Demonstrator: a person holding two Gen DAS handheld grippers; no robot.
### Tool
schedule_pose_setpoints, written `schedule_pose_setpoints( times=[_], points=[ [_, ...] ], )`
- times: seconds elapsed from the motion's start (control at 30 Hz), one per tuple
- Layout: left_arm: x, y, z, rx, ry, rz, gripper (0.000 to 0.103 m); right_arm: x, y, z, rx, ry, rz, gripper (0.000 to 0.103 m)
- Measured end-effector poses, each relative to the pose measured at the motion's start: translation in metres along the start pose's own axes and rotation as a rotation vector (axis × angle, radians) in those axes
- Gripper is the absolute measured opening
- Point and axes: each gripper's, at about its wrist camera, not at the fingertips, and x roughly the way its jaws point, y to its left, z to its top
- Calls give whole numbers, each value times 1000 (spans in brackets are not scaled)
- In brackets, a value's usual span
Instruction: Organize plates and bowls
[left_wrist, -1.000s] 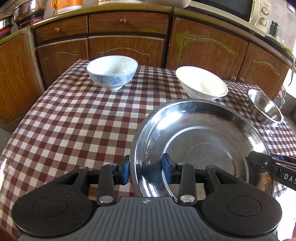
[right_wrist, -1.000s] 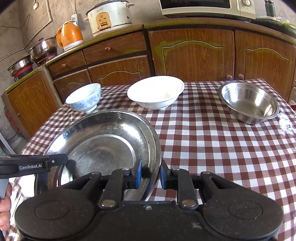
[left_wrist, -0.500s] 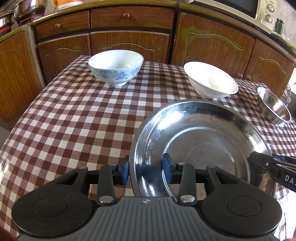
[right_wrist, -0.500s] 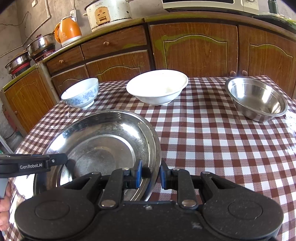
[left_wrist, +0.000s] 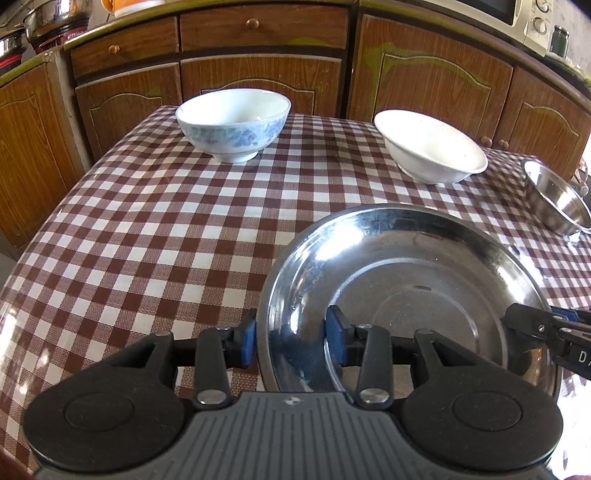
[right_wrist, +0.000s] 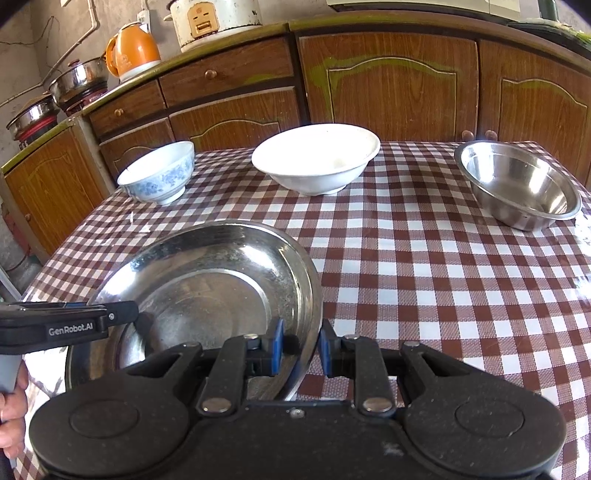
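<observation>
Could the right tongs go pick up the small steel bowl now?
Probably not yet: the right tongs are shut on the steel plate's rim. The steel bowl itself stands unobstructed.

Checked table carries three bowls and steel plate.

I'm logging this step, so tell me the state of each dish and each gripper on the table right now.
Steel plate: gripped at its rim by both grippers, upright, empty.
Left gripper: shut on the plate's left rim.
Right gripper: shut on the plate's right rim.
Blue floral bowl: upright, on the table, untouched.
White bowl: upright, empty, untouched.
Steel bowl: upright, empty, untouched.
</observation>
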Motion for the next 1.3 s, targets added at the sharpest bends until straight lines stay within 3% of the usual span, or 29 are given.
schedule_pose_setpoints(
  times=[0.23,0.3,0.37,0.5,0.57,1.1,1.3],
  points=[
    [0,0,-2,21,-25,15,41,4,-1,-3,15,14,-3,27],
    [-4,-5,-2,53,-52,34,45,4,0,-3,1,15,-7,30],
    [-8,-6,-1,53,-64,38,56,1,2,-4,-16,1,-21,32],
    [-17,-4,2,23,-66,52,59,-11,2,0,-26,-35,-47,50],
    [-24,-5,3,16,-69,62,62,-18,0,0,-33,-50,-57,53],
    [-106,-46,-12,-19,-93,29,83,-120,1,-5,-44,-140,-33,79],
    [-133,-59,-21,-22,-108,-2,84,-164,1,-12,-54,-180,-45,80]
  ],
)
